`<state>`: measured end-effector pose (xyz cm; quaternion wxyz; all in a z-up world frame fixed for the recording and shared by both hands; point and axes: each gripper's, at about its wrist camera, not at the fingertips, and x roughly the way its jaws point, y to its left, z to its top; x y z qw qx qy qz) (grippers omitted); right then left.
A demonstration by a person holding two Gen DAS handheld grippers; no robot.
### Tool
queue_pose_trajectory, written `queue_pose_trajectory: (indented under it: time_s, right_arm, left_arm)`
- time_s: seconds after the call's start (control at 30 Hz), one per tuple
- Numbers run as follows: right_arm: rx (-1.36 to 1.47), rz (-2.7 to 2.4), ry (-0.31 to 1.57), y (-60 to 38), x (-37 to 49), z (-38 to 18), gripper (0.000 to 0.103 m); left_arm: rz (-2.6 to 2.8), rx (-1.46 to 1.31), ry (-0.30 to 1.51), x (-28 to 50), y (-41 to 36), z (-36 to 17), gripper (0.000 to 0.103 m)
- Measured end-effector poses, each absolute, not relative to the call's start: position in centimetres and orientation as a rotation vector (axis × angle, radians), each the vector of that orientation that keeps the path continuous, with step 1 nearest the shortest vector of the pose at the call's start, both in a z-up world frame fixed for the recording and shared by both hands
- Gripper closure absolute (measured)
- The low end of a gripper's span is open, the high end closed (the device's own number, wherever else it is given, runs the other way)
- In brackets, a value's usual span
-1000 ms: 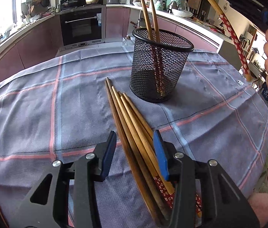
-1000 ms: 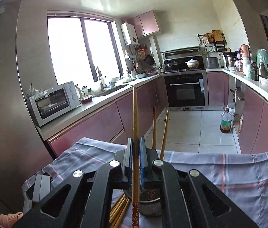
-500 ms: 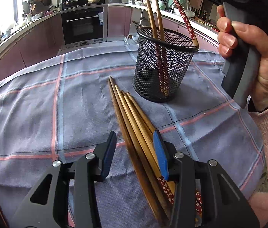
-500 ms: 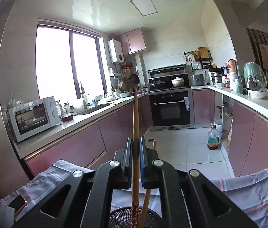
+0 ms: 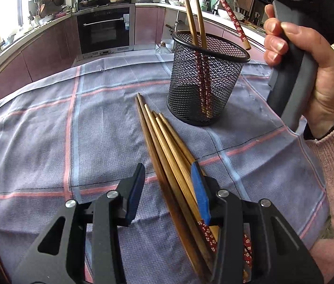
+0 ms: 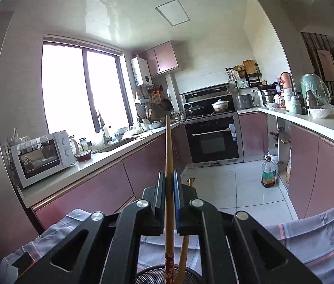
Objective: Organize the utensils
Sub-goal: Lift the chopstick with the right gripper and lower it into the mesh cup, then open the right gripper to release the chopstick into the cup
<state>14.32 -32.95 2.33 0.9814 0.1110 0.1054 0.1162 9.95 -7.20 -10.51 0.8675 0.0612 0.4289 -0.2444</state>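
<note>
Chopsticks (image 5: 167, 156) lay bundled on the tabletop (image 5: 48, 130) beside the cup (image 5: 208, 78); left claw (image 5: 167, 189) gaped over them, right claw (image 6: 169, 189) pinched one chopstick (image 6: 168, 146) above the cup.

We stand in a home kitchen: built-in oven (image 6: 214, 139) at twelve o'clock, microwave (image 6: 41, 156) at nine, pink cabinets (image 6: 91, 189).

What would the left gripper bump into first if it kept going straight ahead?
Probably the loose chopsticks lying on the cloth between the left gripper's open jaws; beyond them stands the mesh cup. Depth is hard to judge.
</note>
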Motion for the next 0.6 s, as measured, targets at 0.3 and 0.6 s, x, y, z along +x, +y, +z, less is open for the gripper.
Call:
queue_pose_trajectory:
  time_s: [0.3,0.6]
  right_arm:
    - [0.141,0.220,0.186,-32.2,13.8,1.7,0.097]
    - [0.116,0.286,0.260,-32.7,11.8,1.4,0.097]
  left_arm:
    - [-0.505,0.120,0.893,9.9,-6.8,-10.4,0.064]
    - [-0.505,0.112,0.882,9.9,-6.7,-10.1,0.064]
